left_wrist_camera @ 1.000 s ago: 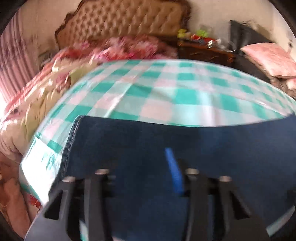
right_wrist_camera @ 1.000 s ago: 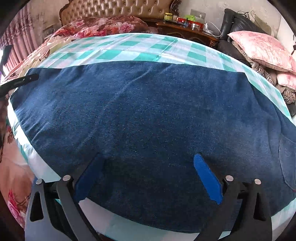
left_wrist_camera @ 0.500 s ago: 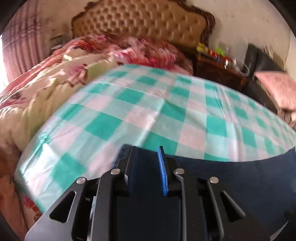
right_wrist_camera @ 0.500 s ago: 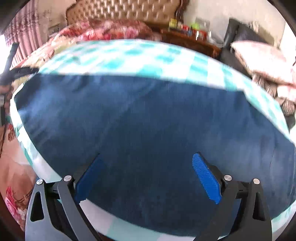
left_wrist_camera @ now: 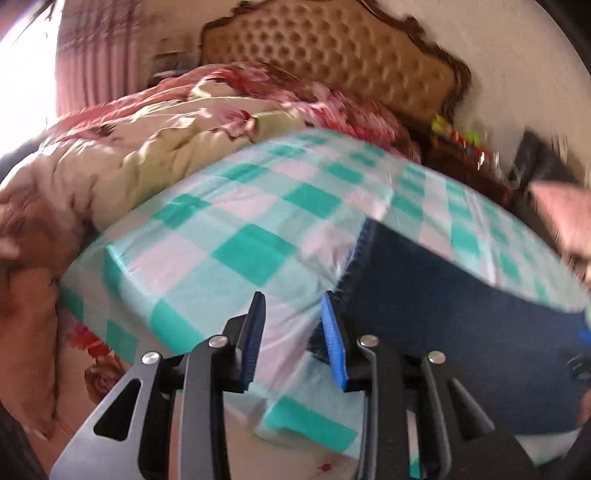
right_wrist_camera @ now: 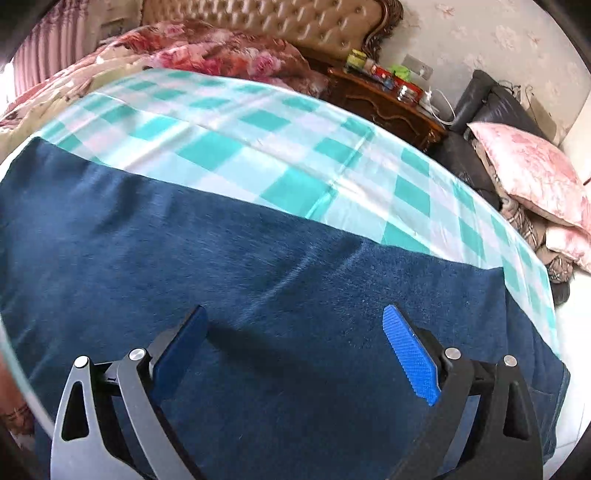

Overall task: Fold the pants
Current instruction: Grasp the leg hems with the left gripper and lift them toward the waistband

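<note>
**anon_a:** ok so where are the pants right now? The dark blue denim pants (right_wrist_camera: 258, 295) are spread flat across the near part of the teal, white and pink checked plastic sheet (right_wrist_camera: 229, 122) covering the bed, one long straight edge running across the right wrist view, with checks showing beyond it.

**anon_b:** yep, and from the left wrist view you only get the end of them (left_wrist_camera: 443, 295), a stitched edge lying on the same checked sheet (left_wrist_camera: 240, 240) near its corner. That picture is pretty blurry tbh.

**anon_a:** grippers?

**anon_b:** left gripper (left_wrist_camera: 291, 332) has its blue pads a modest gap apart and the jaws are opening. Only checked sheet shows between them. The denim edge sits just beside the right-hand blue pad (left_wrist_camera: 332, 339), and I can't tell if it touches.

**anon_a:** right gripper (right_wrist_camera: 295, 339) is spread wide over the middle of the denim, nothing pinched, its shadow falling on the fabric between the fingers.

**anon_b:** background stuff: tufted tan headboard (right_wrist_camera: 280, 22) at the back, crumpled pink and red floral quilt (right_wrist_camera: 221, 48) heaped in front of it, dark carved wooden nightstand (right_wrist_camera: 384, 99) with small colourful items on top, and a pink floral pillow (right_wrist_camera: 532, 173) on a dark seat off to the right.

**anon_a:** also pink striped curtain (left_wrist_camera: 92, 66) at the left, bright window light next to it.
</note>
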Demonstrator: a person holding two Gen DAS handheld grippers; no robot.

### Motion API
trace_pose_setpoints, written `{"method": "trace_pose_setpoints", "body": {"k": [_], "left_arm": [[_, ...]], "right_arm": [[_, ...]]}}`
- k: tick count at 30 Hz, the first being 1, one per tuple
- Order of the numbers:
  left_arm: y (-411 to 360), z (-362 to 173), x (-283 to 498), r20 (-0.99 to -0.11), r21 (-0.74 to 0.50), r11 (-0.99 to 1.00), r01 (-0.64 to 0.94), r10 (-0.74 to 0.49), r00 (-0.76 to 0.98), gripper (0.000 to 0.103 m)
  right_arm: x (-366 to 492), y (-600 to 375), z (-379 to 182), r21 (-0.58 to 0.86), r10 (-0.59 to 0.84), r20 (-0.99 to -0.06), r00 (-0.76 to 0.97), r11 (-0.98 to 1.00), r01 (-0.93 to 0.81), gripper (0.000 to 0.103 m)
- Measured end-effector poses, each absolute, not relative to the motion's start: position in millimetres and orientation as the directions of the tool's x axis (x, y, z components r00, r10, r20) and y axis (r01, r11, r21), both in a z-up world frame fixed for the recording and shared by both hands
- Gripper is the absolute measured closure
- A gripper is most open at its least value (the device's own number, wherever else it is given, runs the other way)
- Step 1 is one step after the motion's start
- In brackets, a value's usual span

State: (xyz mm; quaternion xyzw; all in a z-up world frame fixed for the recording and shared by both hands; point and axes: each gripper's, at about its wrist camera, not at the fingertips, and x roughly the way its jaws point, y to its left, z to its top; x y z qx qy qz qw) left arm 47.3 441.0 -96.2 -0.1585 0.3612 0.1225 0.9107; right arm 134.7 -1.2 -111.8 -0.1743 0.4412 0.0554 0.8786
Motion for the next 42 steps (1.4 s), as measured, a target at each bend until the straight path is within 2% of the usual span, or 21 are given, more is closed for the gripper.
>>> {"method": "trace_pose_setpoints", "body": {"k": [4,8,10,11,12,13,14,19,20,22,24,27,30,34,35,37,39,42], "left_arm": [[442,-92,30,-0.672,-0.313,0.906,-0.284,0.000,0.741,0.071],[431,-99,34,-0.706,-0.323,0.907,-0.269,-0.041,0.707,0.071],[431,-105,37,-0.713,-0.349,0.894,-0.280,-0.059,0.699,0.072],[432,-108,40,-0.724,-0.356,0.887,-0.295,-0.062,0.687,0.072],[432,-111,42,-0.727,-0.359,0.883,-0.302,-0.062,0.684,0.075],[432,-111,43,-0.728,-0.359,0.882,-0.305,-0.060,0.682,0.088],[433,-111,45,-0.731,-0.350,0.884,-0.310,-0.051,0.680,0.092],[433,-98,52,-0.718,-0.324,0.903,-0.282,-0.041,0.695,0.094],[432,-96,54,-0.715,-0.315,0.909,-0.274,-0.037,0.698,0.094],[432,-96,57,-0.718,-0.315,0.909,-0.274,-0.039,0.694,0.094],[437,-101,59,-0.726,-0.331,0.899,-0.286,-0.049,0.686,0.094],[443,-110,54,-0.726,-0.371,0.878,-0.304,-0.069,0.684,0.089],[450,-109,39,-0.673,-0.469,0.833,-0.295,-0.121,0.730,0.080],[459,-118,29,-0.635,-0.570,0.768,-0.292,-0.185,0.750,0.080],[459,-120,28,-0.633,-0.578,0.762,-0.292,-0.193,0.749,0.080],[457,-124,29,-0.630,-0.589,0.760,-0.275,-0.219,0.745,0.069],[453,-126,34,-0.650,-0.564,0.777,-0.280,-0.208,0.731,0.063],[448,-130,40,-0.669,-0.537,0.794,-0.285,-0.195,0.717,0.063]], "right_arm": [[142,-9,-120,-0.234,-0.047,-0.803,0.594,0.942,-0.242,0.011],[144,-6,-118,-0.259,-0.071,-0.802,0.592,0.936,-0.239,0.011],[144,-1,-109,-0.242,-0.045,-0.791,0.610,0.939,-0.244,0.020],[144,3,-104,-0.211,-0.002,-0.790,0.613,0.940,-0.269,0.020],[145,12,-96,-0.172,0.065,-0.788,0.612,0.932,-0.320,0.020],[146,19,-93,-0.156,0.095,-0.787,0.610,0.925,-0.346,0.020],[149,27,-88,-0.138,0.131,-0.785,0.606,0.916,-0.376,0.020],[168,97,-88,-0.123,0.254,-0.788,0.561,0.828,-0.547,0.031],[173,110,-95,-0.140,0.246,-0.799,0.548,0.812,-0.567,0.033],[183,128,-109,-0.187,0.196,-0.819,0.539,0.797,-0.574,0.044],[191,135,-117,-0.210,0.171,-0.815,0.553,0.803,-0.557,0.045],[196,139,-121,-0.217,0.151,-0.816,0.558,0.815,-0.537,0.043],[194,142,-124,-0.255,0.131,-0.801,0.584,0.808,-0.531,0.041],[198,134,-120,-0.205,0.130,-0.818,0.560,0.844,-0.495,0.041],[193,132,-115,-0.209,0.128,-0.812,0.570,0.848,-0.487,0.041],[181,131,-104,-0.170,0.180,-0.802,0.570,0.845,-0.506,0.041],[167,132,-96,-0.113,0.233,-0.804,0.546,0.842,-0.527,0.041],[151,137,-91,-0.024,0.298,-0.817,0.494,0.838,-0.545,0.041]]}}
